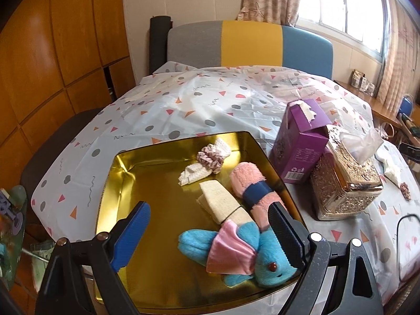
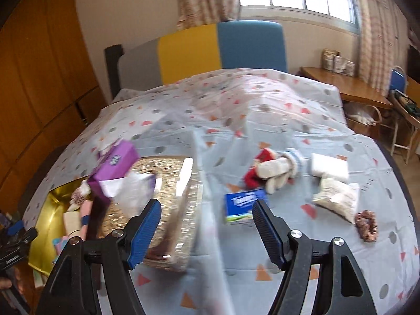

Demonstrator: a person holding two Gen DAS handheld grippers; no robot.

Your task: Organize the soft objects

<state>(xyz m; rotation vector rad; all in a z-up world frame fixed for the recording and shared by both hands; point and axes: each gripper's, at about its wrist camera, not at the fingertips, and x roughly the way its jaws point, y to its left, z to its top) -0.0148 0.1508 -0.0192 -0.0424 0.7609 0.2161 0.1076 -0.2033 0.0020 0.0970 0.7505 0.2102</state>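
My left tool [image 1: 210, 236] is spread over the gold tin [image 1: 126, 183], blue plush fish [image 1: 236, 252] between its fingers, unpinched. Right tool [image 2: 207, 225] spread, empty; tissue pack [image 2: 242, 204] at 1 o'clock, blurred.

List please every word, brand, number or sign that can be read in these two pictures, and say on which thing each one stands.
"Tempo": white brand word on the blue tissue pack on the tablecloth, blurred but still readable.
Purple box: a barcode, a recycling sign and small printed lines on its side, too small to read.
Purple box in the right wrist view: a white mark on its end, too blurred to read.
Nothing else with readable text.
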